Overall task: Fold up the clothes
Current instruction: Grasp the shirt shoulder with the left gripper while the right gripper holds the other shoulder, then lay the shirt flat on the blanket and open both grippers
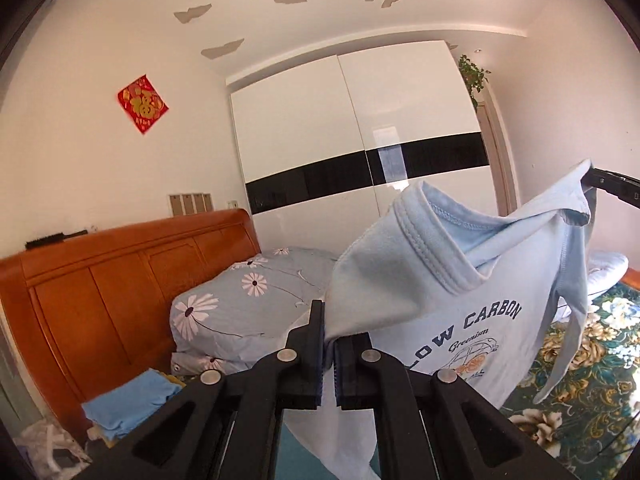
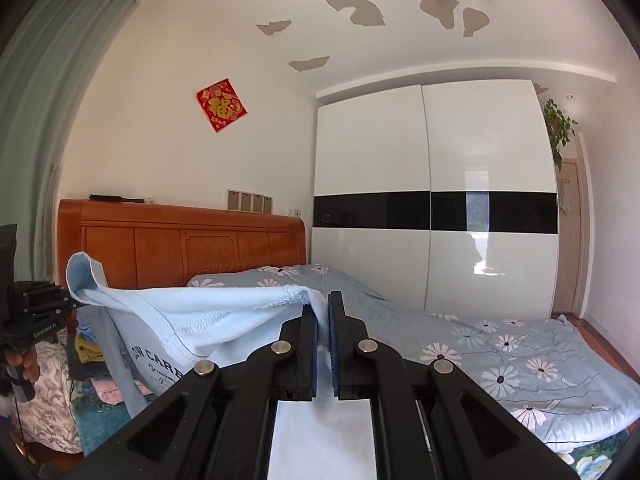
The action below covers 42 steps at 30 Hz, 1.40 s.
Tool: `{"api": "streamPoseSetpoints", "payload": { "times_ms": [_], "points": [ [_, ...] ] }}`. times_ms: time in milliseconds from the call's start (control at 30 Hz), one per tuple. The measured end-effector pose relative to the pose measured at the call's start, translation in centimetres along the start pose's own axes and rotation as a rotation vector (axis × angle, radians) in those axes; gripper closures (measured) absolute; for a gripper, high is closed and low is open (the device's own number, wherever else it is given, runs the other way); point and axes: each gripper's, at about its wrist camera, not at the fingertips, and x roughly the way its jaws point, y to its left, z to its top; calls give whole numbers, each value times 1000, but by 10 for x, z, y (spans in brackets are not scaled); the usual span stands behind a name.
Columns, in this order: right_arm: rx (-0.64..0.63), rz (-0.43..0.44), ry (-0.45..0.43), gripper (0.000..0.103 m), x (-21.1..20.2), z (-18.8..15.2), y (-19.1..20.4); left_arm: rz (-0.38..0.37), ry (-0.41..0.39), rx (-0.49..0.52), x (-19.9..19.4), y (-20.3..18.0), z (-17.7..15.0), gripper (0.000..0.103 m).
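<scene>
A light blue T-shirt [image 1: 452, 280] printed "LOW CARBON" hangs in the air, stretched between both grippers above the bed. My left gripper [image 1: 329, 336] is shut on one shoulder of it. My right gripper [image 2: 323, 320] is shut on the other shoulder of the T-shirt [image 2: 208, 320]. In the left wrist view the right gripper [image 1: 612, 186] shows at the far right, pinching the cloth. In the right wrist view the left gripper [image 2: 40, 312] shows at the far left in a hand. The shirt's body and a sleeve hang down loose.
A bed with a blue daisy quilt [image 2: 500, 356] and a wooden headboard [image 2: 180, 240] lies ahead. A white wardrobe [image 2: 436, 200] stands behind it. Folded clothes [image 1: 128, 404] are stacked by the headboard. A green floral spread [image 1: 580, 360] lies under the shirt.
</scene>
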Motion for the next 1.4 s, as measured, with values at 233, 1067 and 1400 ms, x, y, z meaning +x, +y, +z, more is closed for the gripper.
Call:
{"api": "streamPoseSetpoints", "payload": {
  "times_ms": [233,1067,1400],
  "points": [
    [-36,17,-16,98,-19,21,9,-8,18,67,-19,10,35,96],
    [278,-207,879,98,330,-313,-113,-135,809,-120,410,-83,-242,97],
    [311,-252,1025,98,366,-369,-125,-142,936,-156,466,-94,-303,96]
  ]
}}
